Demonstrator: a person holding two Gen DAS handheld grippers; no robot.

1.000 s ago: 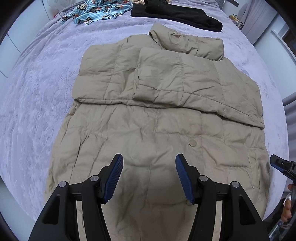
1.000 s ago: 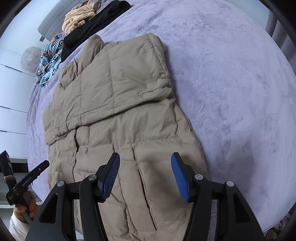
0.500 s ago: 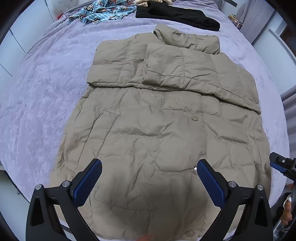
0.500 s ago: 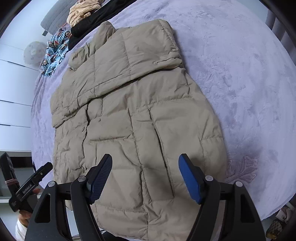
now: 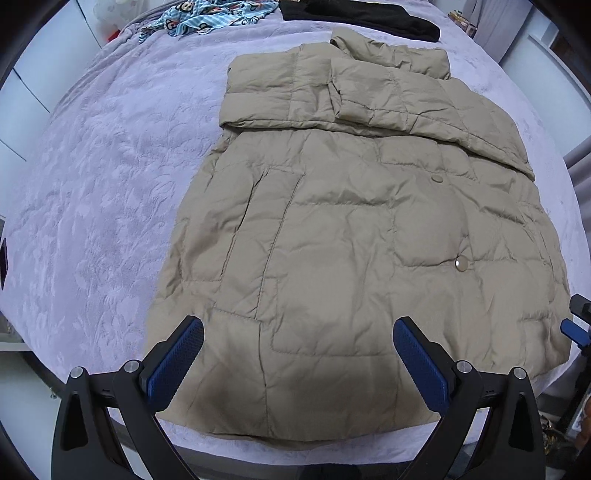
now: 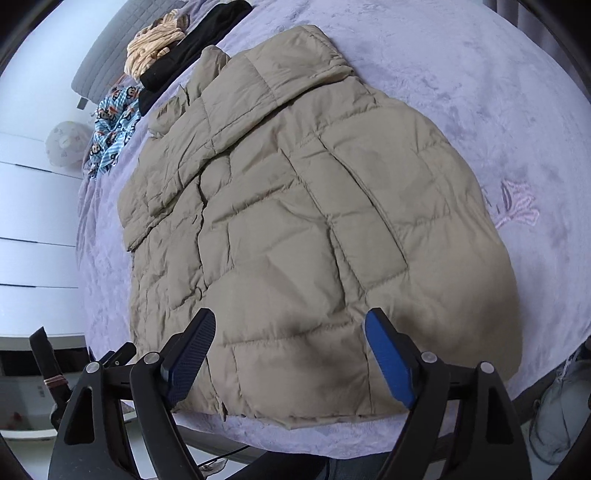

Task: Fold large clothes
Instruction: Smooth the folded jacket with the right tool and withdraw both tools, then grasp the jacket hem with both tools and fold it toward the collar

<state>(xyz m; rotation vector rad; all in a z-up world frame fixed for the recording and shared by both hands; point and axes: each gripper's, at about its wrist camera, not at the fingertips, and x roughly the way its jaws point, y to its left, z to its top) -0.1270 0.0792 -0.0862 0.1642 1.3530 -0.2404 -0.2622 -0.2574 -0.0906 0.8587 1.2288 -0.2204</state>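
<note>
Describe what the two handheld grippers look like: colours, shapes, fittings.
Both are alike. The left gripper has two matte black angular arms with triangular cut-outs and round silver bolts at the joints. Each ends in a flat, elongated blue pad with a fine textured face. The right gripper has the same black frame, silver bolts and blue pads. No cables or markings show on either.

far ahead of the tongs on the lilac bed (image 5: 110, 177): monkey-print cloth (image 5: 207, 18), black garment (image 5: 369, 16), striped cloth (image 6: 155, 48).
</note>
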